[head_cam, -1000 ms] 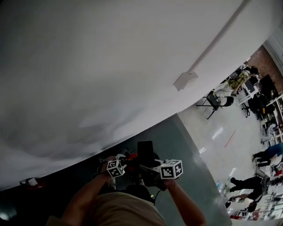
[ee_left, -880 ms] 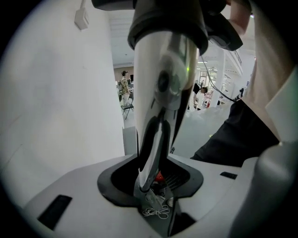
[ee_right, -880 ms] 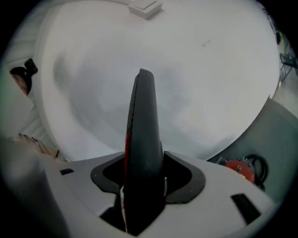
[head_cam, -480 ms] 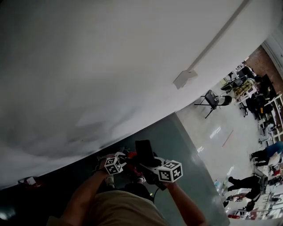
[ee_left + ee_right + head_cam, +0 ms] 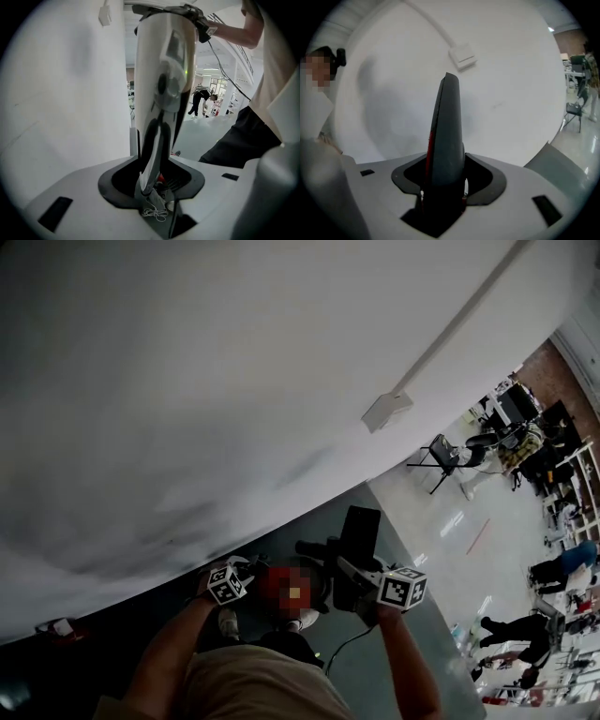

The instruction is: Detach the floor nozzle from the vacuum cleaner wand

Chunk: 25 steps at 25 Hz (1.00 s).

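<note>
In the left gripper view my left gripper (image 5: 154,190) is shut on the white and silver vacuum cleaner wand (image 5: 164,70), which rises straight up out of the jaws. In the head view that gripper (image 5: 240,571) sits low at centre left. My right gripper (image 5: 440,187) is shut on the dark grey floor nozzle (image 5: 446,136), which has a red stripe down its edge and points up toward the wall. In the head view the floor nozzle (image 5: 359,532) stands above my right gripper (image 5: 349,573), apart from the left gripper. A mosaic patch hides what lies between the two grippers.
A white wall fills most of the head view, with a junction box (image 5: 386,410) and cable duct on it. Below lies a grey-green floor strip (image 5: 394,521). A folding chair (image 5: 441,457), desks and people (image 5: 562,568) are at the far right. A thin cable (image 5: 345,645) trails by my legs.
My right gripper has swung up and to the right with the dark nozzle, away from the left gripper. The left gripper has shifted slightly to the left.
</note>
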### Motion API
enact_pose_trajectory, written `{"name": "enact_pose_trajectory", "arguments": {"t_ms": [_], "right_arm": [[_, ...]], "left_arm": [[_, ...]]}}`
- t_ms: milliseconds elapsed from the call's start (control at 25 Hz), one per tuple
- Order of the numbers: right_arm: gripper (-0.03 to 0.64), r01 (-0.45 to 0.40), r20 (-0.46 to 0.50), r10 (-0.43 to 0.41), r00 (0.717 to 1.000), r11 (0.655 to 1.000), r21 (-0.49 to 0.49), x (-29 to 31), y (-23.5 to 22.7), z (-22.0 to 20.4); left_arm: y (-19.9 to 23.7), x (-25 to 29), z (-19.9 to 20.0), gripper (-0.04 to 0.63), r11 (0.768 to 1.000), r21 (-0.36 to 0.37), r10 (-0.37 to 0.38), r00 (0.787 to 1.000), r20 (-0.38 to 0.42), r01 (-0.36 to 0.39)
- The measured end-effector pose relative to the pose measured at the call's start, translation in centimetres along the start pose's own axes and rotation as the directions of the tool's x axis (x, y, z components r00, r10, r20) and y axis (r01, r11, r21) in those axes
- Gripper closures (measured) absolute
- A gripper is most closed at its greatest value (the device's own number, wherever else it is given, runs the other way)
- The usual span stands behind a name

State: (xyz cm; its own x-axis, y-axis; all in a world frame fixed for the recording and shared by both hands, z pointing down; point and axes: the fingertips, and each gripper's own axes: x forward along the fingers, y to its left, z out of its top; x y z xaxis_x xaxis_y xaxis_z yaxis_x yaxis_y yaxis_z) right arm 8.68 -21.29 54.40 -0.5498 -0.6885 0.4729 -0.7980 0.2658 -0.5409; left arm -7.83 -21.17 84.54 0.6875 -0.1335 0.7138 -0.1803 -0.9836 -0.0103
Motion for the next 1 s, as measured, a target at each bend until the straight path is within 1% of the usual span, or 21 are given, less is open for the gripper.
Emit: {"name": "enact_pose_trajectory", "arguments": {"t_ms": [40, 120, 240, 400, 600, 680, 720, 760, 800, 880, 1000], "right_arm": [[0.390, 0.011, 0.023, -0.012, 1.000, 1.000, 0.020, -0.8, -0.6, 0.9], [0.390, -0.002, 0.047, 0.000, 0.999, 0.999, 0.035, -1.6, -0.4, 1.2], [0.390, -0.036, 0.020, 0.035, 0.999, 0.998, 0.047, -0.6, 0.5, -1.2], [0.391, -0.073, -0.026, 0.076, 0.997, 0.993, 0.098, 2.0, 1.8, -4.9], [0.390, -0.108, -0.042, 0.114, 0.993, 0.986, 0.126, 3.4, 3.5, -6.8], [0.390, -0.107, -0.049, 0.114, 0.992, 0.987, 0.120, 3.6, 3.4, -6.9], [0.390, -0.106, -0.052, 0.112, 0.992, 0.988, 0.116, 3.7, 3.1, -6.9], [0.390, -0.104, -0.054, 0.110, 0.992, 0.988, 0.112, 3.9, 2.8, -6.8], [0.390, -0.102, -0.054, 0.109, 0.993, 0.989, 0.110, 4.0, 2.5, -6.8], [0.390, -0.100, -0.053, 0.106, 0.993, 0.989, 0.107, 4.1, 2.2, -6.7], [0.390, -0.096, -0.054, 0.102, 0.993, 0.989, 0.109, 4.3, 1.8, -6.8]], "left_arm": [[0.2, -0.4, -0.4, 0.440, 1.000, -0.008, -0.001, 1.000, -0.005, 0.001], [0.5, -0.7, -0.9, 0.440, 1.000, -0.028, -0.001, 1.000, -0.004, 0.001], [0.5, -0.5, -0.7, 0.439, 0.999, -0.049, 0.001, 1.000, 0.007, -0.001], [-0.1, 0.1, 0.1, 0.439, 0.999, -0.042, -0.006, 1.000, 0.020, 0.007], [-0.1, -0.6, -0.2, 0.439, 0.998, -0.056, 0.001, 1.000, 0.021, 0.000], [0.4, -0.7, -0.5, 0.439, 0.996, -0.088, 0.011, 1.000, 0.013, -0.010], [0.8, -0.5, -0.8, 0.439, 0.992, -0.123, 0.018, 1.000, 0.011, -0.017], [1.3, -0.2, -1.1, 0.439, 0.985, -0.172, 0.028, 1.000, 0.009, -0.026], [1.9, 0.0, -1.5, 0.439, 0.972, -0.230, 0.041, 0.999, 0.008, -0.038], [3.2, 0.2, -2.2, 0.437, 0.936, -0.345, 0.074, 0.997, 0.009, -0.066], [5.0, -0.1, -3.4, 0.433, 0.880, -0.459, 0.131, 0.991, -0.011, -0.122]]}}
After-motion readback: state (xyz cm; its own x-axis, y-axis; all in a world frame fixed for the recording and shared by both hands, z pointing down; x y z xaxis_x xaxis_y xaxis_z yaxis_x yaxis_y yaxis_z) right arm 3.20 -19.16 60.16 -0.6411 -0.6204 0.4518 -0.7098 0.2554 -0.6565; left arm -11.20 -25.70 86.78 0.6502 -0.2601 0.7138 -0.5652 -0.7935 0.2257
